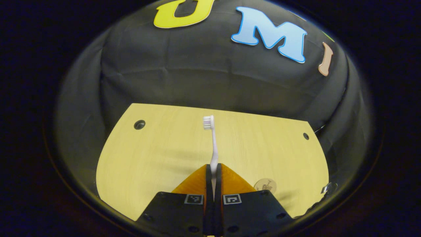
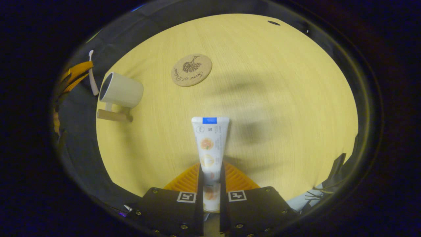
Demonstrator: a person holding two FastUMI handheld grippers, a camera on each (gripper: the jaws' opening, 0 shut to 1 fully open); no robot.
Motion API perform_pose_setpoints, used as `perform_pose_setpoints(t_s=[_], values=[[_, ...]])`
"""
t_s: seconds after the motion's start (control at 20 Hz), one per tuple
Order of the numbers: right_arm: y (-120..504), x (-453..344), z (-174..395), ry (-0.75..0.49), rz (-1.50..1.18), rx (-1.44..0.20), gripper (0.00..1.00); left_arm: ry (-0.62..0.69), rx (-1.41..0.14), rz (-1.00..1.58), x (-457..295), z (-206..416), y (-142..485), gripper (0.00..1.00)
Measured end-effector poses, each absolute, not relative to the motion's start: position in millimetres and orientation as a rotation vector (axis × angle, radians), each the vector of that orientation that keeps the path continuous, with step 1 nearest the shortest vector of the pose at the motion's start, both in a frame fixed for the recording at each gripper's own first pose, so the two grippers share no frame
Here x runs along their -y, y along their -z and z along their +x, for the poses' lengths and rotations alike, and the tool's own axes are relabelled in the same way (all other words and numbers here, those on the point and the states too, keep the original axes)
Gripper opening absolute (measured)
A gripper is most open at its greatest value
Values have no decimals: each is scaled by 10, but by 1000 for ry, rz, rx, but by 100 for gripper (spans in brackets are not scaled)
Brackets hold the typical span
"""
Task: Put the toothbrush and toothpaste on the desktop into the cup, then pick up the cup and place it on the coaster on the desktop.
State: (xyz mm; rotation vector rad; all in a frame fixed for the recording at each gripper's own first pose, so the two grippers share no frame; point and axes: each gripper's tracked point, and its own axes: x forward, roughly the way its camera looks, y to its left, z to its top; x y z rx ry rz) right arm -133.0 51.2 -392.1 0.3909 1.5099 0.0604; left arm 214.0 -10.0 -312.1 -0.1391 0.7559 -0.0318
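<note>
One pale wooden desktop (image 2: 279, 98) against black cloth (image 1: 197, 75).

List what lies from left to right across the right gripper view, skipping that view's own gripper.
Left gripper holding the toothbrush → cup → coaster → toothpaste.

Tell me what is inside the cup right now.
In the right gripper view the cup shows a dark mouth with nothing sticking out; its bottom is hidden. The toothbrush and toothpaste are held in the grippers.
</note>
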Motion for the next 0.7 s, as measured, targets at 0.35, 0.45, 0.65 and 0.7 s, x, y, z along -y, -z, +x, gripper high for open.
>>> perform_pose_setpoints(t_s=[0.35,0.45,0.65,0.7], values=[[3776,-472,-1161,-13,466,-1463,21,64,-743,-50,171,2167,3528,8],[3712,-453,-1103,-4,484,-1443,21,72,-758,-55,199,2116,3629,8],[3619,-465,-1003,-2,504,-1412,21,73,-758,-43,192,2070,3658,9],[3596,-466,-975,-3,505,-1407,21,72,-763,-42,195,2062,3679,8]])
